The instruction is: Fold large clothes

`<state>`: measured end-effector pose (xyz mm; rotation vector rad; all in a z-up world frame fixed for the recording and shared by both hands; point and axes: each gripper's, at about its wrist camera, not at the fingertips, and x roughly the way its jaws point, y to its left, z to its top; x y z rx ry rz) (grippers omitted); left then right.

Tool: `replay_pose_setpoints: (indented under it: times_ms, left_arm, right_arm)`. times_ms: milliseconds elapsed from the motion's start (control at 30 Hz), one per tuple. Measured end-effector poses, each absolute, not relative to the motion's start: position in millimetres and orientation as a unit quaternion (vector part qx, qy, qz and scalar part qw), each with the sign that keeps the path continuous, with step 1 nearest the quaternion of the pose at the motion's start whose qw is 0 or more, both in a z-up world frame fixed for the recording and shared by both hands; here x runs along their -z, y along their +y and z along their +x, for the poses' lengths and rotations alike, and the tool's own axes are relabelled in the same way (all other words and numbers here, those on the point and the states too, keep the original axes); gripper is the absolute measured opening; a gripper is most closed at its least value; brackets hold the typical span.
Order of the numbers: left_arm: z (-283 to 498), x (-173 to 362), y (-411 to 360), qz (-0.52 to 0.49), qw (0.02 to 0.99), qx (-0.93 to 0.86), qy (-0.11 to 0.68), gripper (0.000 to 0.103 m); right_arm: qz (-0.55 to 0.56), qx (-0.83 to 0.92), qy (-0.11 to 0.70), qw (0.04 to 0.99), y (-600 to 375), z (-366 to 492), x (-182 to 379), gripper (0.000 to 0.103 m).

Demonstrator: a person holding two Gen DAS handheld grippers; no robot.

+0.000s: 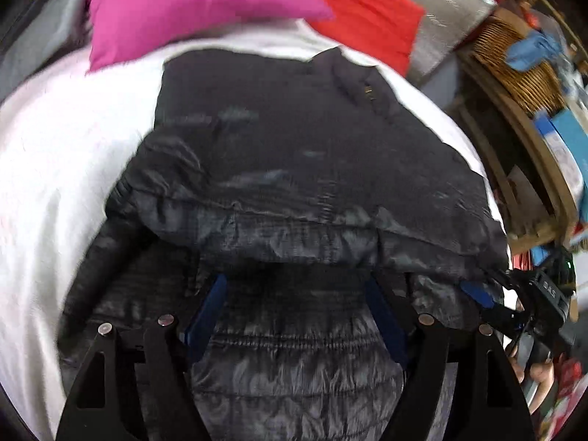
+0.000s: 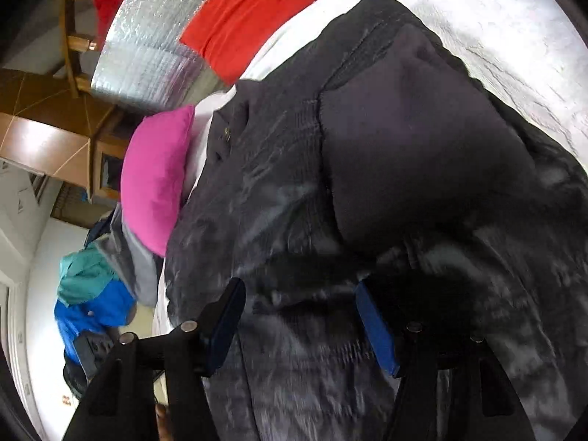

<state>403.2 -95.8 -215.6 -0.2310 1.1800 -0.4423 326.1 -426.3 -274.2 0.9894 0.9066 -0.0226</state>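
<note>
White bedsheet (image 1: 55, 169), pink pillow (image 1: 191, 11), red cushion (image 2: 246, 18), silver quilted panel (image 2: 147, 47), wicker basket (image 1: 514, 62)

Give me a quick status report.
Both tools open: left tool, right tool. Black puffer jacket partly folded on white bed. Pink pillow beyond, clear.

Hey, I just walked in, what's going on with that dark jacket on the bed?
A person is folding a black puffer jacket on a white sheet, using a handheld claw in each hand. The left claw and the right claw are both open, their blue pads apart, right over the quilted fabric near its folded edge. Neither looks closed on the cloth. The jacket seems already doubled over once. A pink pillow and a red pillow lie beyond it.
</note>
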Motion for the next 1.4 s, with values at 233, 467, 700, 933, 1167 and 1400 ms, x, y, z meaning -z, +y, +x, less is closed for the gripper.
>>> replay_pose_setpoints:
  times_ms: [233, 467, 700, 933, 1167, 1400]
  left_arm:
    - [427, 231, -84, -0.199, 0.796, 0.191, 0.538, 0.076]
    - [425, 220, -90, -0.172, 0.818, 0.194, 0.513, 0.056]
    - [419, 226, -108, -0.086, 0.821, 0.173, 0.538, 0.059]
    - [377, 197, -124, 0.028, 0.867, 0.156, 0.472, 0.06]
    - [362, 175, -117, 0.094, 0.906, 0.123, 0.394, 0.062]
    - [369, 169, -115, 0.084, 0.914, 0.107, 0.381, 0.062]
  right_arm:
    - [0.455, 0.037, 0.394, 0.798, -436, 334, 276, 0.038]
    - [0.379, 0.045, 0.333, 0.862, -429, 327, 232, 0.027]
    - [0.416, 0.052, 0.415, 0.808, -435, 336, 260, 0.031]
    - [0.436, 0.0, 0.453, 0.778, -435, 322, 254, 0.063]
    - [0.33, -0.036, 0.424, 0.843, -425, 301, 207, 0.063]
    - [0.329, 0.103, 0.344, 0.873, -466, 284, 194, 0.068]
